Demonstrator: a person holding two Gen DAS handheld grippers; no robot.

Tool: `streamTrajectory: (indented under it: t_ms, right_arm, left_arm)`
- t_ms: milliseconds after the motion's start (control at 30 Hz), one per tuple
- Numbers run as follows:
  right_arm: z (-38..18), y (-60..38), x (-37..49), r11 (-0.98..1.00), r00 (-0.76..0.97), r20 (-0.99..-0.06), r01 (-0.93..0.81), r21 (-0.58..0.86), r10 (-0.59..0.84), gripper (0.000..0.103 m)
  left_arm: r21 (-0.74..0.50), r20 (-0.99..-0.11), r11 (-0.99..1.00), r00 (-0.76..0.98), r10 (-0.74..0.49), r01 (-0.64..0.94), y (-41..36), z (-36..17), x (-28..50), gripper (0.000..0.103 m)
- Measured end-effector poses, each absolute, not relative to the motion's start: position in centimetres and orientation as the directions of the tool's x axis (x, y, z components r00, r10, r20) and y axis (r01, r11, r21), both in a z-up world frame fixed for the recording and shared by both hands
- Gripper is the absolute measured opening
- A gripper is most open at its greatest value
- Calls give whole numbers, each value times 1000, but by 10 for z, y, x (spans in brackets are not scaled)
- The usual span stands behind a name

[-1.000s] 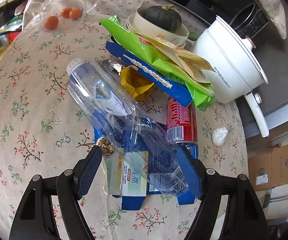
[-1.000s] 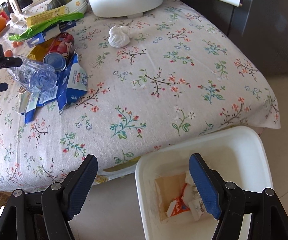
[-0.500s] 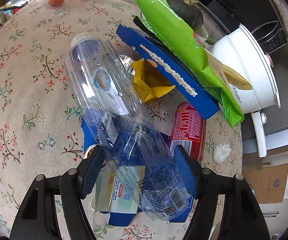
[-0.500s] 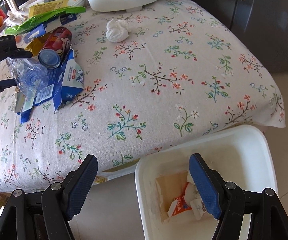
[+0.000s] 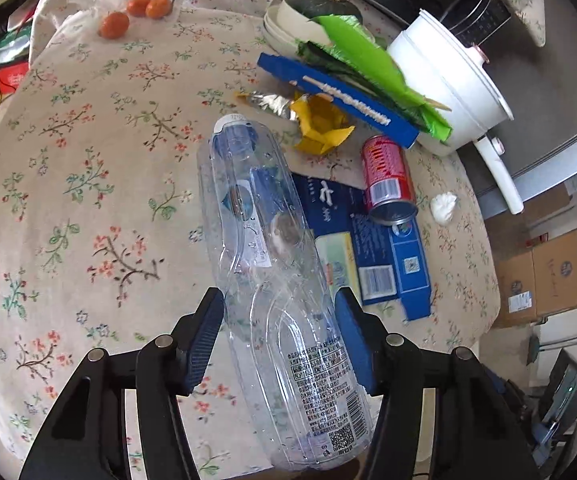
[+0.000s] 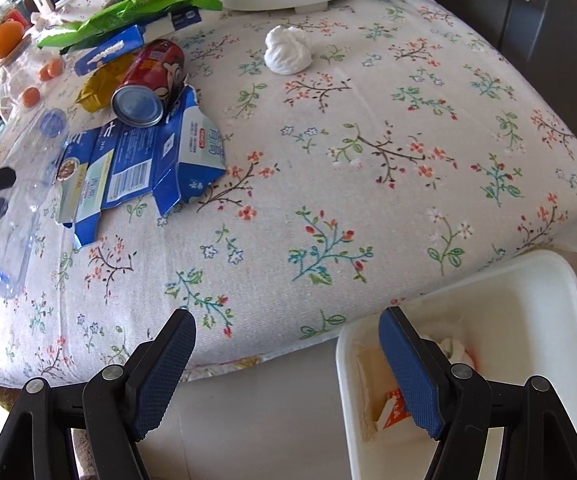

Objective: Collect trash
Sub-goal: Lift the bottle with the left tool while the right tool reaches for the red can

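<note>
The plastic bottle (image 5: 276, 280) is being held clear of the table (image 5: 88, 200), pinched at its lower body by the left gripper (image 5: 280, 340). It is judged light, slippery, easily crushed. The right gripper (image 6: 288, 360) is being held wide open, empty, beside the bin (image 6: 528, 320).

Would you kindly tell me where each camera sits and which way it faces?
Left wrist: rides the left claw, looking across the floral table toward the white cooker; both fingers grip the clear bottle.
Right wrist: rides the open right claw off the table edge, looking down at the white bin and across the table.
Shared: bottle, red can, flattened blue carton, tissue ball.
</note>
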State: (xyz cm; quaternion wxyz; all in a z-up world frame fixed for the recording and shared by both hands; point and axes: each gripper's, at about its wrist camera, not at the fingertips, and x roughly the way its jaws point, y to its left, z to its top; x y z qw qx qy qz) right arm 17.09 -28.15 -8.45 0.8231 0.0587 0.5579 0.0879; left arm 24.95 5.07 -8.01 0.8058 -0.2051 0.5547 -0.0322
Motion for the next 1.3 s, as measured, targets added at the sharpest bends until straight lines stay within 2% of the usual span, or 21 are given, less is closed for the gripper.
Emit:
streamTrajectory:
  t_ms: [100,400,533,667,900,1100,1300]
  right_arm:
    - [-86,-270,173,979,356,-912,-89,186,206,80]
    - [-87,-242,179,977,335,-919,-108,184,210,80]
    - [-86,-239,191,982,328,-926,-89,168,188,80]
    - [-75,-227,219,986,361,-917,-77,150,168,80]
    - [-67,-184,279,970,444,-863,-86,228,242,79]
    - [-87,-146,315,953,467,-832,-109,281,299,71]
    - [-110,-133,333,966,460,-851,-71,249,254,67]
  left_arm:
    - [-308,-904,935,360,-230,-177,71,-91,231,60]
    - [-363,-893,908,356,-276,-209,83,-105,239,62]
    - [-332,-882,924,409,-234,-188,84,-95,241,59]
    - [-350,-853,924,461,-245,-155,93,-78,240,59]
    - [-302,-828,947,522,-202,-111,114,-61,236,59]
    - [-352,-814,927,532,-234,-132,135,-60,235,59]
    - [-374,-810,919,526,-260,-122,135,-60,238,59]
